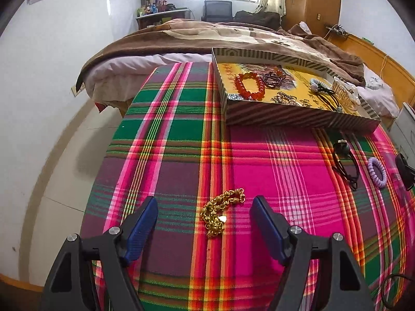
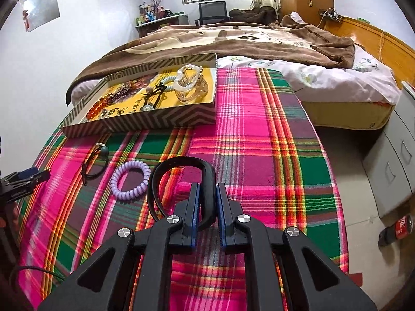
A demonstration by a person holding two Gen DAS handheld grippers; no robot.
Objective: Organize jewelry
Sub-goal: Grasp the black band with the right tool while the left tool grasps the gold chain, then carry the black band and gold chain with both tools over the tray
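Note:
A gold chain (image 1: 222, 211) lies bunched on the plaid cloth, between and just ahead of the fingertips of my open left gripper (image 1: 205, 206). My right gripper (image 2: 207, 189) is shut on a black headband (image 2: 181, 164), whose arc curls out to the left over the cloth. A striped tray (image 1: 298, 118) (image 2: 145, 121) at the back holds a red bead bracelet (image 1: 249, 85), a dark bead bracelet (image 1: 272, 77), hair ties and a clear hair claw (image 2: 188, 83). A lilac spiral hair tie (image 2: 131, 181) (image 1: 376, 171) and a black hair tie (image 2: 94, 165) (image 1: 345, 165) lie loose.
The plaid-covered table (image 1: 181, 129) stands against a bed with a brown blanket (image 2: 233, 41). Its left edge drops to the floor by a white wall. Grey drawers (image 2: 389, 168) and a cola bottle (image 2: 396, 229) are on the right.

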